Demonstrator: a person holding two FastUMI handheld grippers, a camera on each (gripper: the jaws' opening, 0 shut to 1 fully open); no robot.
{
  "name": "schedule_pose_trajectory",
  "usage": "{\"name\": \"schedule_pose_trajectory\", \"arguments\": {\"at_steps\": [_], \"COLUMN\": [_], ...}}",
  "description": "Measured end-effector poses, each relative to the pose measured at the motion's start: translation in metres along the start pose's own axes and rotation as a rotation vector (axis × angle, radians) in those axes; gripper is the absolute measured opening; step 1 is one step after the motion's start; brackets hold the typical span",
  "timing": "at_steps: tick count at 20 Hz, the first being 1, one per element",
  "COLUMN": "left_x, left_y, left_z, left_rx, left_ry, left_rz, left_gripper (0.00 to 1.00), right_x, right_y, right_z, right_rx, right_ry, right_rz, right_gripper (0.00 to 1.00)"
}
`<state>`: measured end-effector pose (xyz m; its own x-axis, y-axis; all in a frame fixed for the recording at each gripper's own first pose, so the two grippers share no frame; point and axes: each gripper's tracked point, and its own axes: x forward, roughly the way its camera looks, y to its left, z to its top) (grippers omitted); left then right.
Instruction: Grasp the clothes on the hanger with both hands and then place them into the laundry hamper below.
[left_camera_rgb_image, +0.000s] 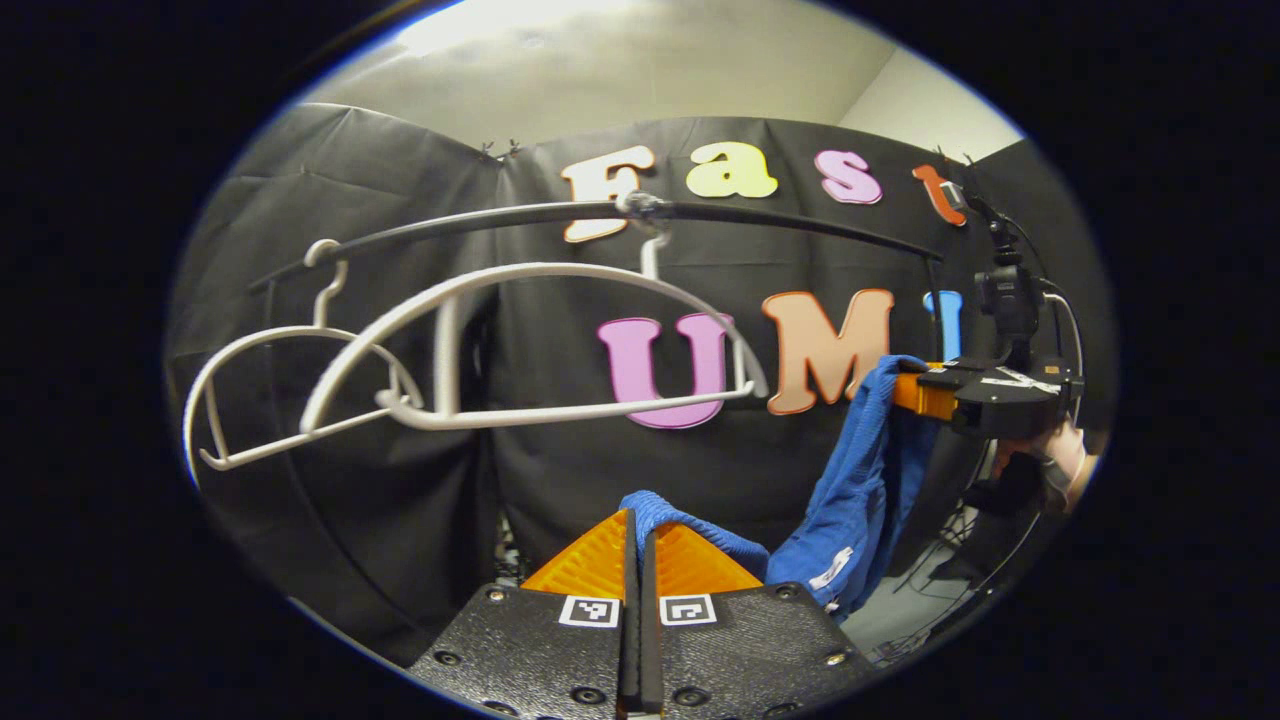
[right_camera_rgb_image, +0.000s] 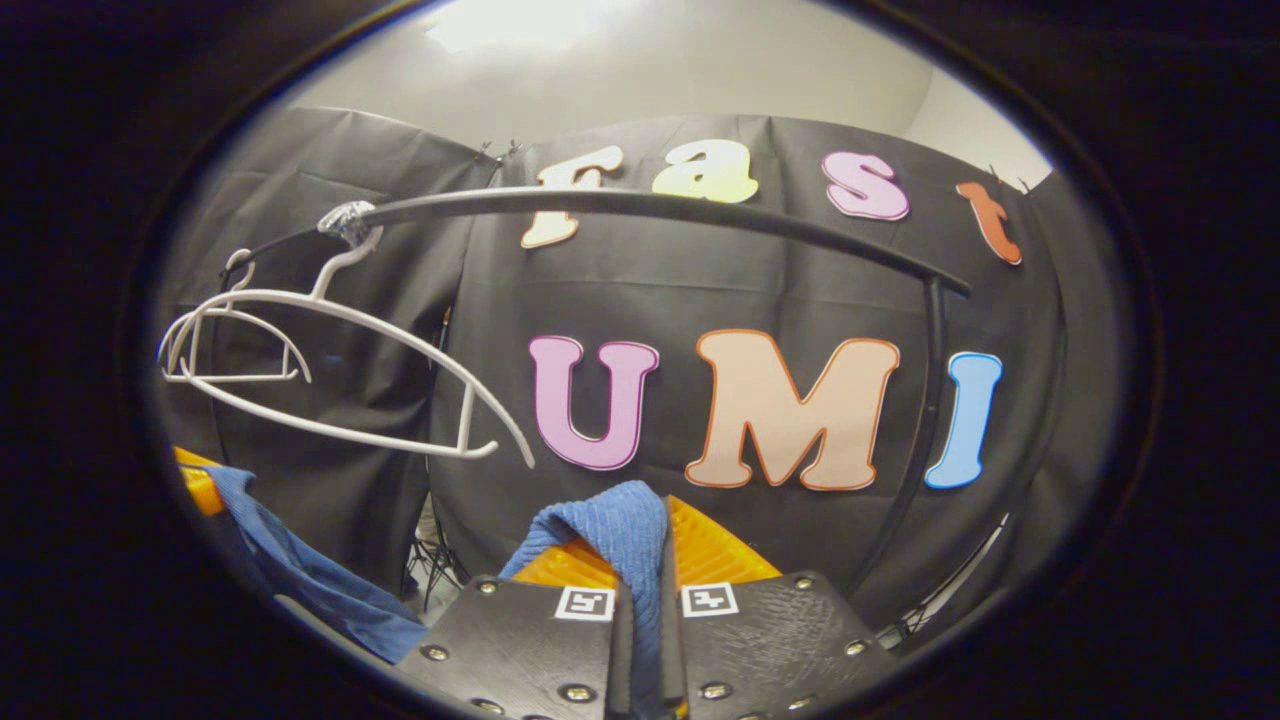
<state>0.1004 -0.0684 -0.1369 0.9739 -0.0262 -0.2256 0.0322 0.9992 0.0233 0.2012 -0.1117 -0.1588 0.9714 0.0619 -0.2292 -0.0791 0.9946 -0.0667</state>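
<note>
A blue garment (left_camera_rgb_image: 850, 500) hangs stretched between my two grippers, off the hangers. My left gripper (left_camera_rgb_image: 640, 530) is shut on one end of it, with blue cloth bunched over its fingertips. At the right of the left gripper view the right gripper (left_camera_rgb_image: 925, 392), held by a hand, pinches the other end. In the right gripper view my right gripper (right_camera_rgb_image: 640, 530) is shut on the blue garment (right_camera_rgb_image: 610, 525), and more of that cloth trails down at the lower left. Two bare white hangers (left_camera_rgb_image: 530, 350) hang from the black rail (left_camera_rgb_image: 600, 212).
The black rail (right_camera_rgb_image: 650, 205) curves across the booth's black cloth wall, with a vertical post (right_camera_rgb_image: 930, 400) at its right end. A camera on a stand (left_camera_rgb_image: 1010, 300) with cables sits at the far right of the left gripper view. Pale floor (left_camera_rgb_image: 900, 610) shows below.
</note>
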Motion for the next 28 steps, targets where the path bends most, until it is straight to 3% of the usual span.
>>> {"name": "schedule_pose_trajectory", "arguments": {"at_steps": [5,11,15,19,22,23,24,26,28], "left_x": [0.02,0.035,0.042,0.048,0.053,0.056,0.06,0.065,0.073], "left_y": [-0.045,-0.074,-0.086,-0.084,-0.089,-0.089,-0.088,-0.084,-0.084], "left_z": [0.017,0.026,-0.002,-0.044,-0.075,-0.083,-0.094,-0.128,-0.16], "left_rx": [-0.076,-0.156,-0.159,-0.157,-0.191,-0.212,-0.229,-0.255,-0.29], "left_ry": [-0.032,-0.051,-0.012,0.064,0.126,0.15,0.179,0.246,0.323], "left_rz": [-0.117,-0.247,-0.299,-0.281,-0.297,-0.302,-0.303,-0.294,-0.279], "left_gripper": [0.01,0.0,0.01,0.01,0.01,0.01,0.01,0.01,0.01], "right_x": [-0.02,-0.037,-0.043,-0.046,-0.046,-0.046,-0.046,-0.045,-0.046], "right_y": [0.015,0.049,0.075,0.09,0.094,0.094,0.094,0.095,0.094], "right_z": [0.023,0.012,-0.026,-0.072,-0.11,-0.123,-0.138,-0.171,-0.208], "right_rx": [-0.006,0.045,0.047,0.034,0.022,0.02,0.021,0.018,0.014], "right_ry": [-0.039,-0.003,0.077,0.171,0.239,0.265,0.291,0.353,0.431], "right_rz": [0.058,0.171,0.248,0.285,0.295,0.296,0.299,0.298,0.299], "right_gripper": [0.1,0.1,0.1,0.1,0.1,0.15,0.1,0.15,0.1]}}
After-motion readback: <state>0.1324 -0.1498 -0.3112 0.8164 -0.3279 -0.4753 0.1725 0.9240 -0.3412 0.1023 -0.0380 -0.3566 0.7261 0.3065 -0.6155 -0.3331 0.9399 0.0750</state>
